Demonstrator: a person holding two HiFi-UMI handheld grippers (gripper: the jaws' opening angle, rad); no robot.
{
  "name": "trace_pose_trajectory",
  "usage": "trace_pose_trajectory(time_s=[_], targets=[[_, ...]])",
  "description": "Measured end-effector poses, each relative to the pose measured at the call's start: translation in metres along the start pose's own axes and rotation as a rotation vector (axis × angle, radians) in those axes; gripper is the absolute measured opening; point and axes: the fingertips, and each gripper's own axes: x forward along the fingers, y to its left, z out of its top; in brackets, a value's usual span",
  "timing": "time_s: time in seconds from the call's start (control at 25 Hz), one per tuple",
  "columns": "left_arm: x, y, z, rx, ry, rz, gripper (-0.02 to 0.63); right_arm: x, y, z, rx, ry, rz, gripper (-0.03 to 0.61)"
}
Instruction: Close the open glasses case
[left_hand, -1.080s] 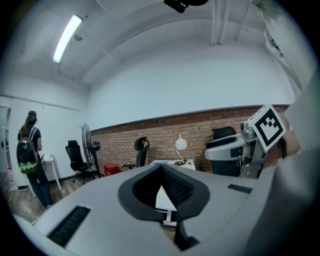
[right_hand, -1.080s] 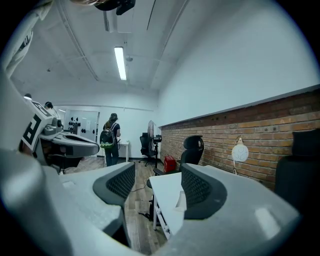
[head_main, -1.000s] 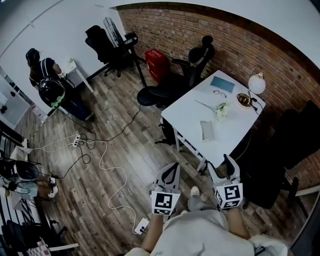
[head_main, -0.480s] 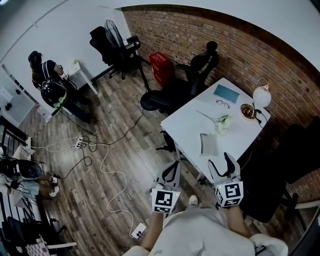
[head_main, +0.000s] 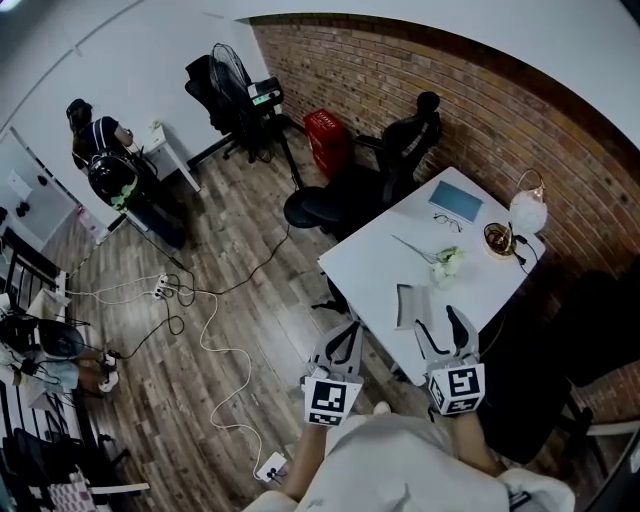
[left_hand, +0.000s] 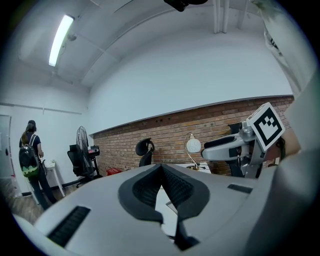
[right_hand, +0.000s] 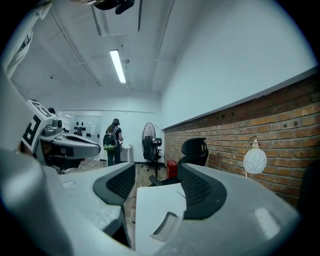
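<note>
Left gripper (head_main: 343, 345) jaws together, empty; right gripper (head_main: 441, 328) jaws apart, empty. Case (head_main: 408, 305) lies on the table (head_main: 375, 255), right of centre. Seemingly approach; next, reach its lid.

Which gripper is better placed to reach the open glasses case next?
Probably right. The right gripper is open, with the glasses case framed between its fingers; the left gripper is shut and sits off the table.

Head view looks down; both gripper views share the table (head_main: 375, 262).
</note>
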Motion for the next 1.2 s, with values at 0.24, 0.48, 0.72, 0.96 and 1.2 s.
trace_pose_trajectory(time_s=[0.24,0.48,0.72,0.96,1.2], targets=[[0.020,0.004,-0.002,0.001,0.015,0.011,0.005,0.014,-0.013,-0.003,0.011,0.008,0.007,0.288],[0.035,0.011,-0.008,-0.004,0.032,-0.004,0.005,0.026,-0.021,-0.009,0.025,0.030,-0.011,0.287],[0.065,0.013,-0.016,-0.001,0.040,-0.048,0.005,0.038,-0.039,-0.024,0.038,0.057,-0.056,0.287],[0.101,0.018,-0.029,-0.007,0.054,-0.117,0.005,0.058,-0.060,-0.042,0.081,0.096,-0.112,0.287],[0.140,0.028,-0.042,-0.015,0.073,-0.194,0.005,0.082,-0.078,-0.062,0.138,0.143,-0.166,0.287]])
